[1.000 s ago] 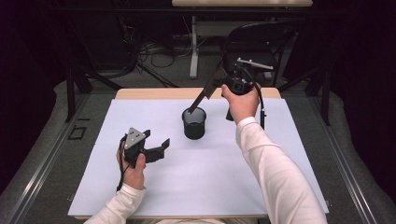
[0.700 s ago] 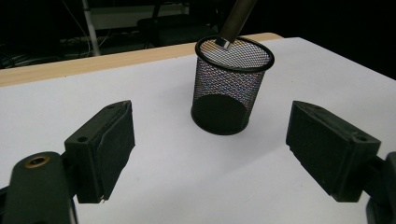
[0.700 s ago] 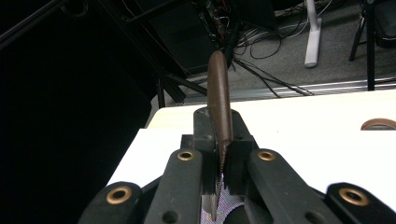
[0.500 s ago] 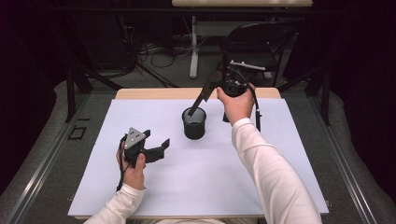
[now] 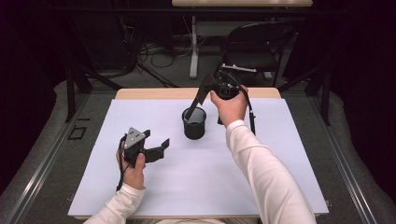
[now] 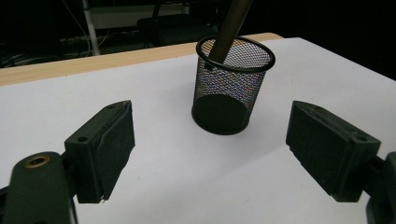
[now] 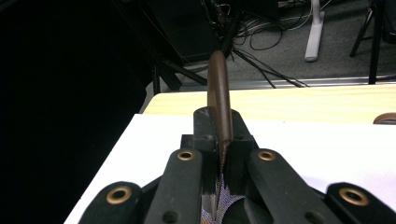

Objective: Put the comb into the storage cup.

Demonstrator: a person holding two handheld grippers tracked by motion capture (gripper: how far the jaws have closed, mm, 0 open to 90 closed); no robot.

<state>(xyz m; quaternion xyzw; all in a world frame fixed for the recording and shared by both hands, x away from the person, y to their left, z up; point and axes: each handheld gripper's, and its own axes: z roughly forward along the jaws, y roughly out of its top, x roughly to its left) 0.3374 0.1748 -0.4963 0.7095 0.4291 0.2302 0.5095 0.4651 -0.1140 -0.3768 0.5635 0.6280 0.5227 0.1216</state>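
Nearest me, the left gripper (image 5: 156, 151) rested on the white table cover (image 5: 187, 186), its jaws wide apart and holding nothing. The black mesh pen cup (image 6: 233, 86) stood at its one o'clock, well apart. Beyond, the right gripper (image 5: 204, 93) was clamped on a brown-handled knife (image 7: 218, 100), whose blade dipped into the cup.

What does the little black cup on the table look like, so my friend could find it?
Look at the big white sheet covering the table, then toward its far middle. There stands the cup, a round black pot of see-through wire mesh, upright, between the two hand-held grippers. A long dark brown stick, held in the shut jaws of the right gripper, slants down into it.
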